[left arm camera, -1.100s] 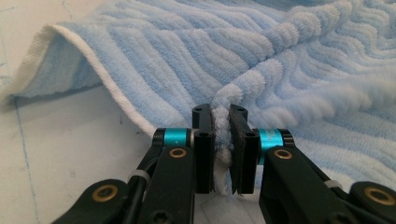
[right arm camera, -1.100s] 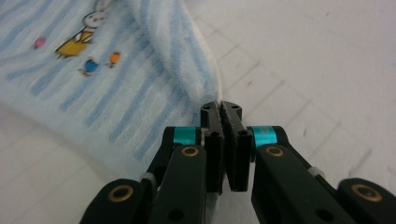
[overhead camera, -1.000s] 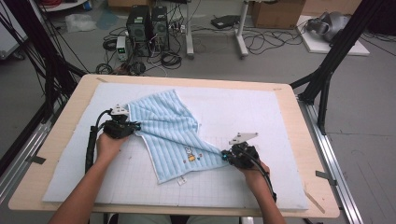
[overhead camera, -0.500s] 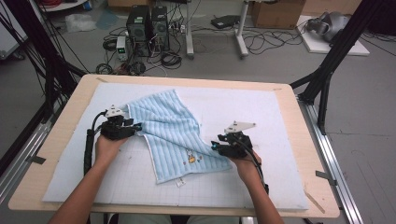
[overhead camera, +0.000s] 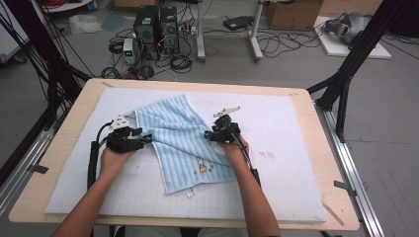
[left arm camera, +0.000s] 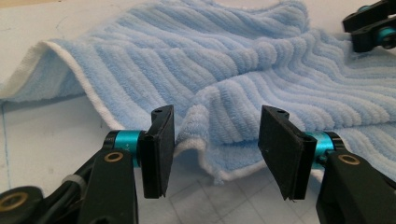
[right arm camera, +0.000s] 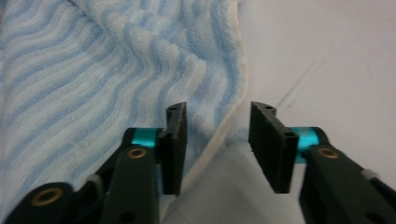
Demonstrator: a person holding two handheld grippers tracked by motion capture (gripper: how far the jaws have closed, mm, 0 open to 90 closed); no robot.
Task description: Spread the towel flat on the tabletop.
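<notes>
One blue towel (overhead camera: 179, 138), left gripper (left arm camera: 215, 144), right gripper (right arm camera: 216, 140), both agape

Rumpled light-blue striped towel (overhead camera: 183, 140) on table mat (overhead camera: 286, 163)

I find no legible text, brand, number or sign in any view. The blue striped towel (overhead camera: 180, 140) carries a small embroidered motif (overhead camera: 201, 166) near its lower edge and a small white tag (overhead camera: 189, 193) at its hem; both are too small for me to read. The grid lines on the surface (overhead camera: 276, 163) bear no numerals that I can make out.
</notes>
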